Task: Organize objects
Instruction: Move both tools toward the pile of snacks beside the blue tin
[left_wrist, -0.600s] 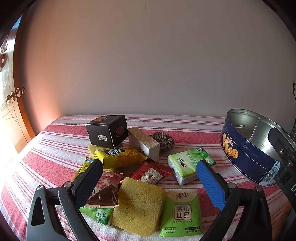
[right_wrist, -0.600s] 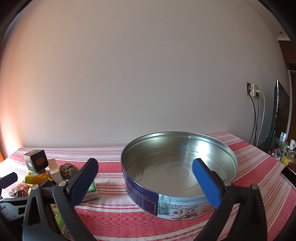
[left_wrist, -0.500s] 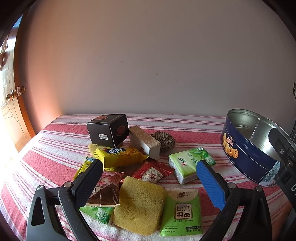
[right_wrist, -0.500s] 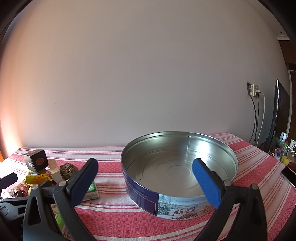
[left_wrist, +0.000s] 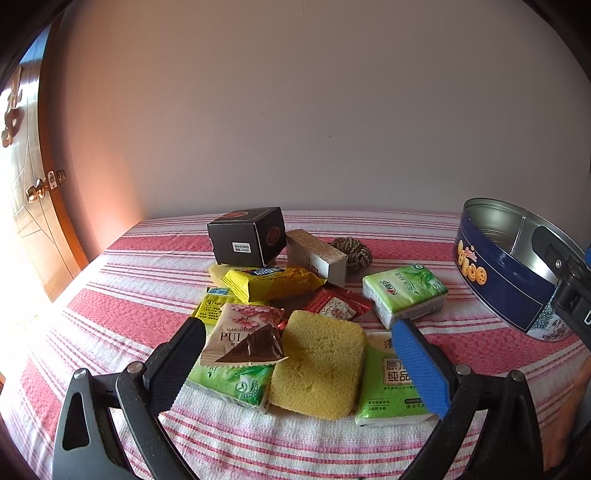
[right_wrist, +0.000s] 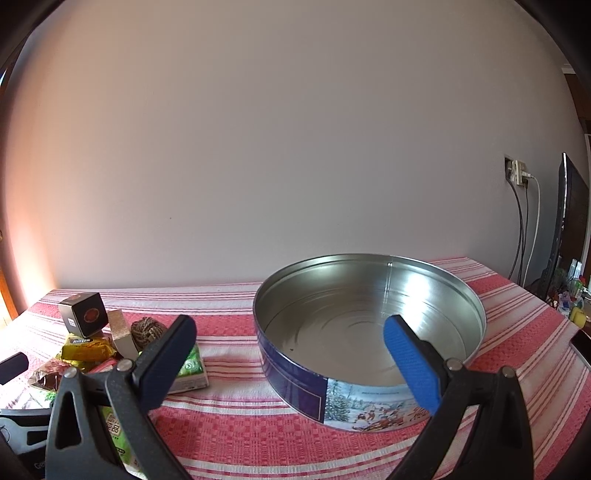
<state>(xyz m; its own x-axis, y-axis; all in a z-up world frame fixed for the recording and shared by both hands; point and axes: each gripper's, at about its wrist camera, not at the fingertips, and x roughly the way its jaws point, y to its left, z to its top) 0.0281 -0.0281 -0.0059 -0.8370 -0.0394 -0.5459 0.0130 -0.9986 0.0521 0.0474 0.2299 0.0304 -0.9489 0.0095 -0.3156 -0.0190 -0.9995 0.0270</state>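
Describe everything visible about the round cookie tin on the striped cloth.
The cookie tin is round, wide and shallow, lidless and upright. Inside it is bare, shiny silver metal with faint concentric rings on the floor and a vertical seam on the far wall; nothing lies in it. Its outer wall is dark blue with golden cookie-shaped lettering and a snowy winter picture panel. It sits flat on the red-and-white striped tablecloth, apart from the pile of packets, and nothing touches it.

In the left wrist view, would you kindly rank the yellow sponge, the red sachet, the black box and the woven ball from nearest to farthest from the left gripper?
From the left gripper:
1. Yellow sponge, between the open fingers.
2. Red sachet, just behind the sponge.
3. Black box, back left, atop the pile.
4. Woven ball, back right; nearly level with the box, so too close to call.
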